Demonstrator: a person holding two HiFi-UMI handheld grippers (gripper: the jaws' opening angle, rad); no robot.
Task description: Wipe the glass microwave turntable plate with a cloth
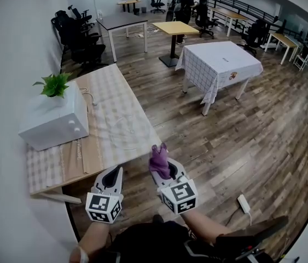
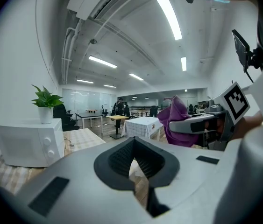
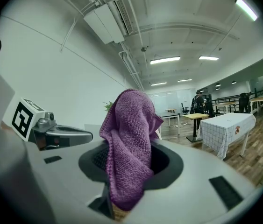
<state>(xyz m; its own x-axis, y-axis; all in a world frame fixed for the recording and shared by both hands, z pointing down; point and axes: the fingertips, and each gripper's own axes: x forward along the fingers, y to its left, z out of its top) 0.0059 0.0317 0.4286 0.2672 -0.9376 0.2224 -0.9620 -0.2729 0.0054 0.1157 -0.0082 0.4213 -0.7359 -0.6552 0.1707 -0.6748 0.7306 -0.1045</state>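
Note:
A faint clear glass turntable plate (image 1: pixel 125 132) lies on the checked table (image 1: pixel 105 89), near its front right edge. A white microwave (image 1: pixel 52 119) with its door closed stands at the table's left, also in the left gripper view (image 2: pixel 28 143). My right gripper (image 1: pixel 163 166) is shut on a purple cloth (image 1: pixel 158 160), which hangs over its jaws (image 3: pixel 129 139) and hides the tips. The right gripper hovers off the table's near corner, short of the plate. My left gripper (image 1: pixel 118 170) is beside it, jaws together and holding nothing (image 2: pixel 132 141). Both are held level, pointing forward.
A potted plant (image 1: pixel 53 85) sits on the microwave, and a white cable (image 1: pixel 91 98) lies on the table. A table with a white cloth (image 1: pixel 219 64), a yellow table (image 1: pixel 175 27), office chairs (image 1: pixel 80 37) and people stand farther back. A power strip (image 1: pixel 244 203) lies on the wooden floor.

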